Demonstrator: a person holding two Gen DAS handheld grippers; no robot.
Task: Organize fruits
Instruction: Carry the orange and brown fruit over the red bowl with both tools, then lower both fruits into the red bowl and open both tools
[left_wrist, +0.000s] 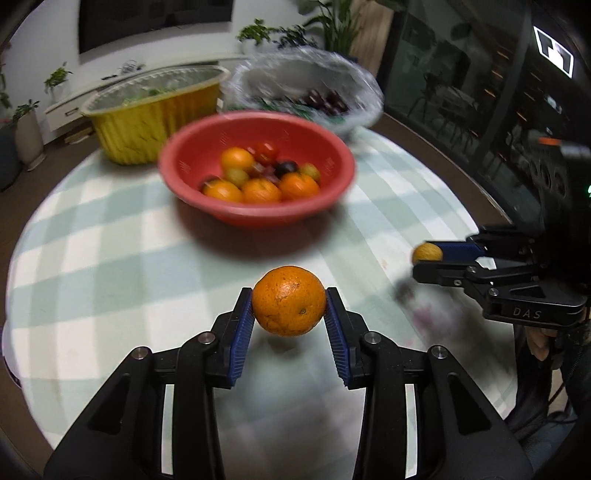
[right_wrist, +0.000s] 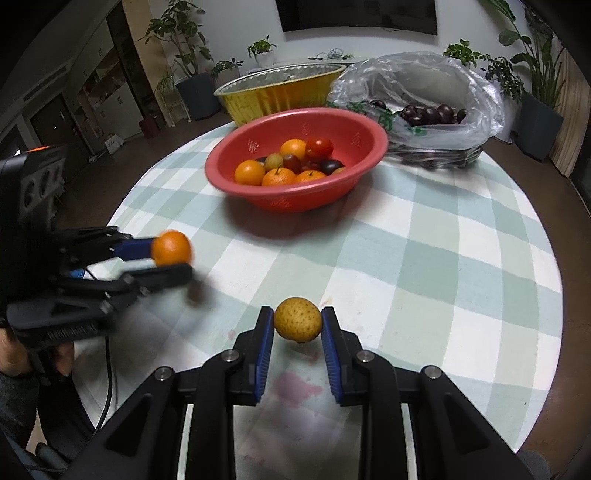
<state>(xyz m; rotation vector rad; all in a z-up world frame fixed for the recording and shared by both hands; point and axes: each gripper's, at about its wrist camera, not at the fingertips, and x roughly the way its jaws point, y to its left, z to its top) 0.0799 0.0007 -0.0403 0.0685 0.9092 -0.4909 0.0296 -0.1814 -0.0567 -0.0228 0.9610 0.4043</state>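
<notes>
1. Both tongs are loaded. Our left tongs (left_wrist: 289, 306) pinch an orange (left_wrist: 289, 300) between the blue pads (left_wrist: 242, 325), which press on its two sides, and our right tongs (right_wrist: 297, 325) pinch a small speckled yellow-brown fruit (right_wrist: 297, 319), perhaps a pear, the same way.

2. Each fruit hangs clear of the checked cloth over the near part of the surface (right_wrist: 443, 266); a faint shadow shows under each.

3. What the next move turns on, as we judge it: the red bowl (right_wrist: 365, 136) lies ahead of both tongs, toward the far side of the surface, already holding oranges, a tomato and dark plums or grapes.

4. From the left wrist view the bowl (left_wrist: 192, 147) sits straight ahead and slightly left of the orange, with open cloth between them. From the right wrist view it sits ahead and a little left too.

5. Neither fruit has a marked long axis, so approach angle matters little.

6. Beyond the bowl stand a yellow foil tray (right_wrist: 280, 92) at the far-left edge and a clear plastic bag (right_wrist: 461, 85) of dark fruit at the far-right edge. Which container suits which fruit, we cannot tell.

7. The left tongs look blurred in the right wrist view, and they seem about as near the bowl as the right.
</notes>
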